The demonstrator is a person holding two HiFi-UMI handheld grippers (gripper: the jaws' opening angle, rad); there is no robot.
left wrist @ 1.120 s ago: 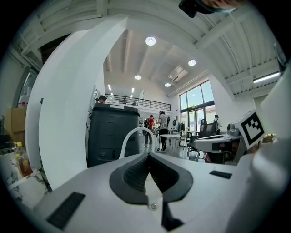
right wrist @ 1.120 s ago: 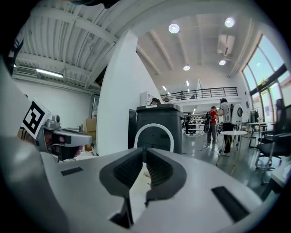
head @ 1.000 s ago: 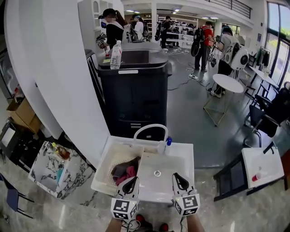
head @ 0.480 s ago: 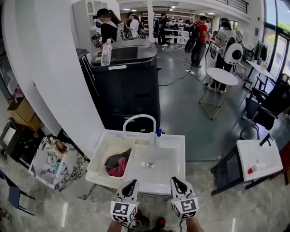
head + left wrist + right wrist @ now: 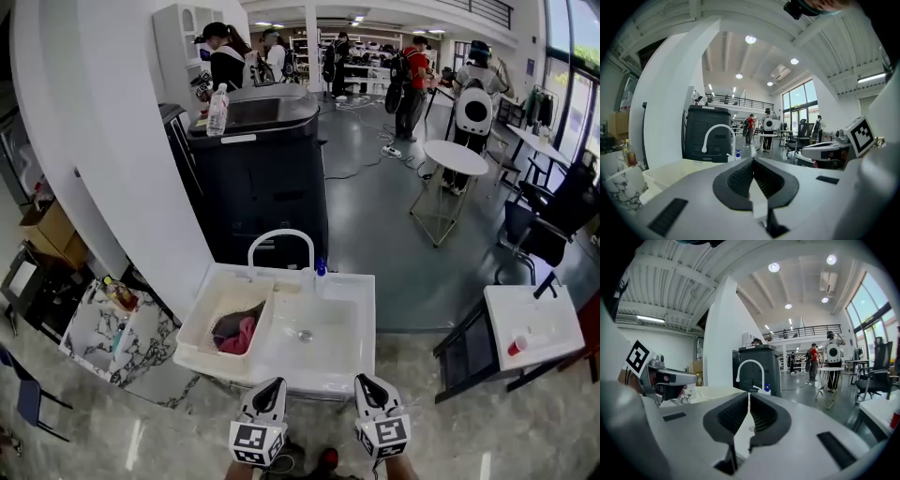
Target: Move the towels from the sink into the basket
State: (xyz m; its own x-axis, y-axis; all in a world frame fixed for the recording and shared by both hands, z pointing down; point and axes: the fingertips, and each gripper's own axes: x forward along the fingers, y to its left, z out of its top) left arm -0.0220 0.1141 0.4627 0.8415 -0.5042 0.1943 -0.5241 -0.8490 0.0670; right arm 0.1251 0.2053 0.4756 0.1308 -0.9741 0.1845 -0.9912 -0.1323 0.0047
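Now the towels (image 5: 236, 332), pink and grey, lie crumpled in the basket (image 5: 217, 298) just left of the sink (image 5: 342, 323) basin. Short of the sink's near edge, side by side and pointing at it, the left gripper (image 5: 272, 386) and right gripper (image 5: 364, 382) each have their jaws pressed together, empty.

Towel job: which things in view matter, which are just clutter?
Job: towels, basket, sink, left gripper, right gripper.
Clutter: water bottle, black cabinet, round table, cardboard box.
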